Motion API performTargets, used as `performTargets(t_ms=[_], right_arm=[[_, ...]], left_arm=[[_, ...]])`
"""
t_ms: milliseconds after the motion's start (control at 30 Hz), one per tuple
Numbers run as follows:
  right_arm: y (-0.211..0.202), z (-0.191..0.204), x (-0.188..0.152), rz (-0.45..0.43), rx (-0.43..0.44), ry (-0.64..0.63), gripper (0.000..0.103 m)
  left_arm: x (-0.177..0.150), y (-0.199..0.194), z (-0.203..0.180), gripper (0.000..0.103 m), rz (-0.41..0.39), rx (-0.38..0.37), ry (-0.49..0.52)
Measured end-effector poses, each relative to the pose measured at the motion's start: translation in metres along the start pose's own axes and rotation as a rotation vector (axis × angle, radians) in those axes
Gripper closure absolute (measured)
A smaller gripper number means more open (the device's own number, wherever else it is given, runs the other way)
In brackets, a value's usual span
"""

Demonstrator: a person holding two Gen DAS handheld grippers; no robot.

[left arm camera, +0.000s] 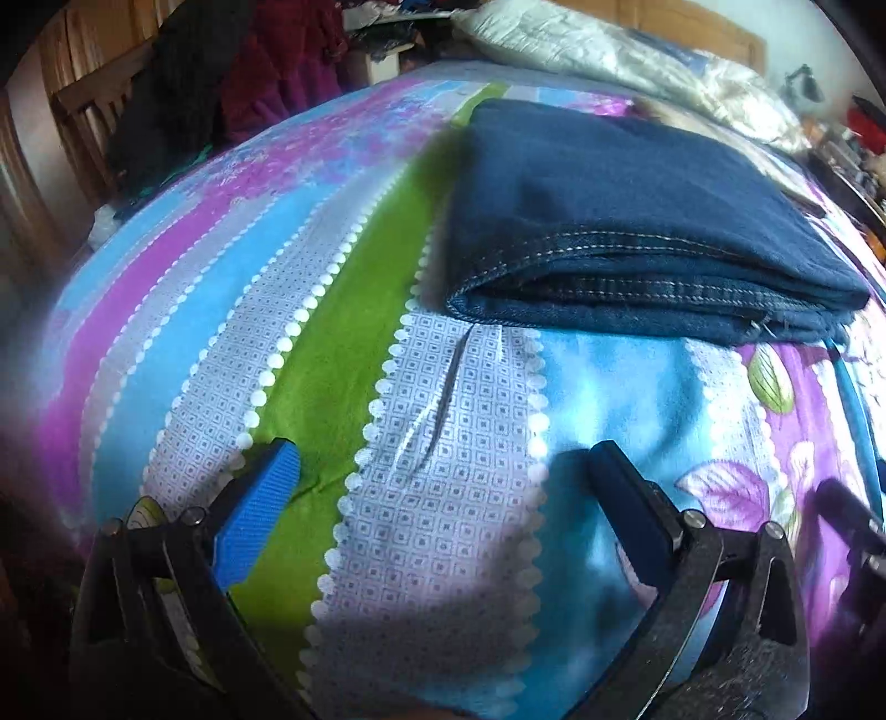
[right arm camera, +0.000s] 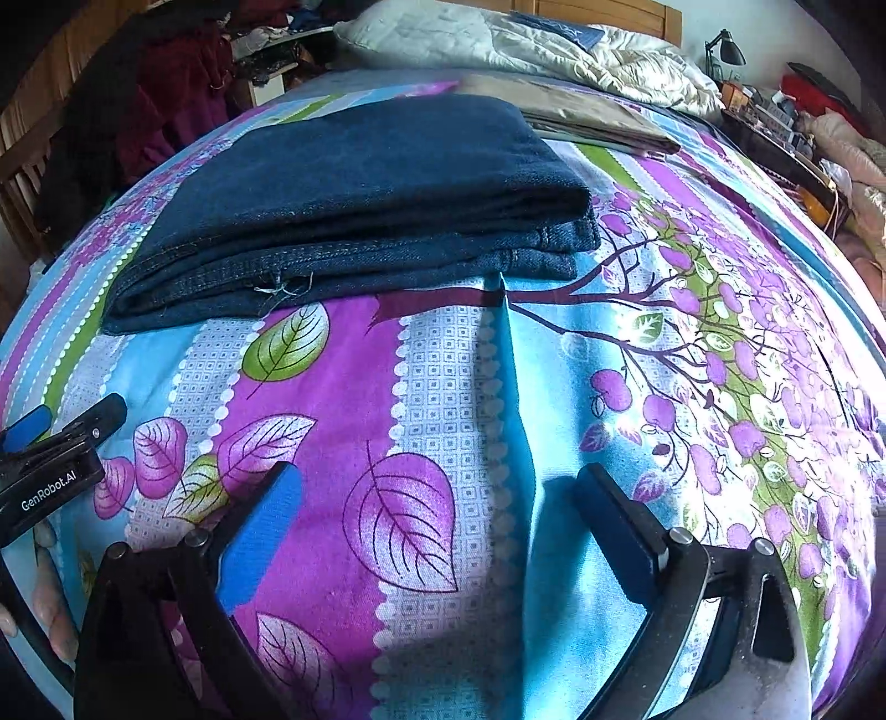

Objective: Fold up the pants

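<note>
Dark blue denim pants (left arm camera: 620,221) lie folded into a thick, stacked rectangle on the patterned bedsheet (left arm camera: 343,343). In the right wrist view the same pants (right arm camera: 365,199) sit at the upper middle, layered edges facing me. My left gripper (left arm camera: 443,465) is open, hovering over the sheet short of the pants, with nothing between its fingers. My right gripper (right arm camera: 443,487) is also open and empty, held back from the pants' near edge. The left gripper (right arm camera: 61,437) shows at the left edge of the right wrist view.
A cream quilt and pillow (right arm camera: 498,44) lie at the head of the bed. A flat grey-brown folded cloth (right arm camera: 581,116) sits behind the pants. Dark clothes (right arm camera: 138,111) hang at the left, clutter and a lamp (right arm camera: 725,50) at the right. Fingers of a hand (right arm camera: 50,609) show lower left.
</note>
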State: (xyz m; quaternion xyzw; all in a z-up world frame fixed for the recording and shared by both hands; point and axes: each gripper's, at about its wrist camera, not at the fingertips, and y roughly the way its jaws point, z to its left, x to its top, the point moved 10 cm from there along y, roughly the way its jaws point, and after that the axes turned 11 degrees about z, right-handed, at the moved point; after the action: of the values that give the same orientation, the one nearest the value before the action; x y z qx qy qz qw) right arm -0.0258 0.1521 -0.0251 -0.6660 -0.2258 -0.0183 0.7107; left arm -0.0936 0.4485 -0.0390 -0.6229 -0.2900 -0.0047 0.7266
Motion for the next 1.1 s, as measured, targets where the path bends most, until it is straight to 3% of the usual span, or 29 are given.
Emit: performTargets(t_ms=[167, 300, 1100], right_arm=[[0.01, 0.004, 0.009, -0.001, -0.04, 0.016, 0.0], [0.009, 0.005, 0.007, -0.038, -0.03, 0.017, 0.0], [0.007, 0.009, 0.002, -0.047, -0.032, 0.002, 0.0]], left_arm=[[0.001, 0.007, -0.005, 0.0, -0.03, 0.088, -0.01], [-0.002, 0.006, -0.003, 0.0, -0.027, 0.058, -0.015], [-0.004, 0.004, -0.005, 0.0, -0.028, 0.068, -0.006]])
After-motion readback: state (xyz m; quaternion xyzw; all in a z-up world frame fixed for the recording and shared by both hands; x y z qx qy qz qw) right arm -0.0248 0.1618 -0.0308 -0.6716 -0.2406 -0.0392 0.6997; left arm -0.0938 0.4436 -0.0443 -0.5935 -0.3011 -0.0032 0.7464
